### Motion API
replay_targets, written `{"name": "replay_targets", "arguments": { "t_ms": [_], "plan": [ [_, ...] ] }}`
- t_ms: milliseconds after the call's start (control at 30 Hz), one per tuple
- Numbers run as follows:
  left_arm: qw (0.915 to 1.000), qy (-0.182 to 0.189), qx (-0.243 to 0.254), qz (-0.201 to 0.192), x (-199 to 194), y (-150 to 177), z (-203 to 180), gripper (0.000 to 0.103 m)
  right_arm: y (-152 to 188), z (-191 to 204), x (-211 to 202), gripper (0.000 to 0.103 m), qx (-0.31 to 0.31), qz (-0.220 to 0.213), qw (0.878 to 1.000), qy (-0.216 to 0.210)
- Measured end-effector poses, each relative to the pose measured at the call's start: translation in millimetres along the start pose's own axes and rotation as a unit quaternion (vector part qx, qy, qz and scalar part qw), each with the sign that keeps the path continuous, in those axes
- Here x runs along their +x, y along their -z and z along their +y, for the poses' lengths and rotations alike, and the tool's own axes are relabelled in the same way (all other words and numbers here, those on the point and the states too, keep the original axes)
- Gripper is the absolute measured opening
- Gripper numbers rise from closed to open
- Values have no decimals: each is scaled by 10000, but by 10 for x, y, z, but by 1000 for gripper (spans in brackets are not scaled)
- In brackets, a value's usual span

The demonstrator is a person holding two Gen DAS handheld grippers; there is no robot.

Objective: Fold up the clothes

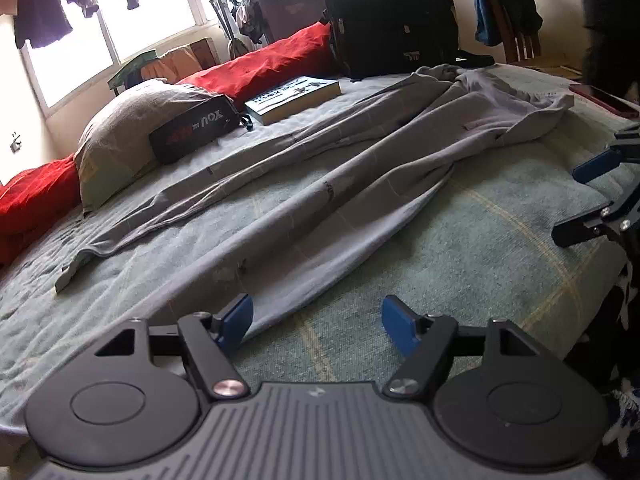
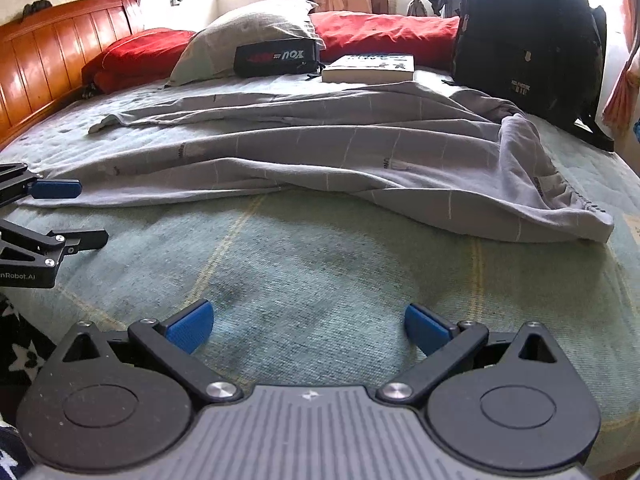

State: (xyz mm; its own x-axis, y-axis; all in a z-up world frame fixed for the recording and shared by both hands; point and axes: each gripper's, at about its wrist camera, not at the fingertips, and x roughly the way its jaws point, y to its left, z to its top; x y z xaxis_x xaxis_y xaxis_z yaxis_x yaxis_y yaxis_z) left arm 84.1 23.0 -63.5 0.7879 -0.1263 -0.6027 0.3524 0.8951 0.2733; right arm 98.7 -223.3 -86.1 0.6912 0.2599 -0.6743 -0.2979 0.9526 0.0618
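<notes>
Grey trousers lie spread and rumpled across the green bed cover, legs toward the left, waistband at the right. My left gripper is open and empty, low over the bed, its left pad right at the near trouser leg hem. My right gripper is open and empty over bare bed cover, short of the trousers. Each gripper shows in the other's view: the right one at the right edge, the left one at the left edge.
Behind the trousers lie a grey pillow, a black NOX case, a book, red pillows and a black backpack. A wooden headboard runs along the left. A red phone lies at the bed's edge.
</notes>
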Motion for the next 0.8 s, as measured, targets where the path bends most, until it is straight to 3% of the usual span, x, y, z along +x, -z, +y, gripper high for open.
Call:
{"name": "replay_targets", "arguments": {
  "t_ms": [333,633,800],
  "plan": [
    [10000,-52,-33,-62,-36,-4,45,73,-7,24,-65,103,-134,-5,9999,-27],
    [9996,-159,240,-38,-7,-24,29,73,-18,17,-145,103,-295,-30,9995,-71],
    [9984,-258,497,-42,-39,-35,11,73,-131,3,-174,99,-829,-76,9965,55]
  ]
}}
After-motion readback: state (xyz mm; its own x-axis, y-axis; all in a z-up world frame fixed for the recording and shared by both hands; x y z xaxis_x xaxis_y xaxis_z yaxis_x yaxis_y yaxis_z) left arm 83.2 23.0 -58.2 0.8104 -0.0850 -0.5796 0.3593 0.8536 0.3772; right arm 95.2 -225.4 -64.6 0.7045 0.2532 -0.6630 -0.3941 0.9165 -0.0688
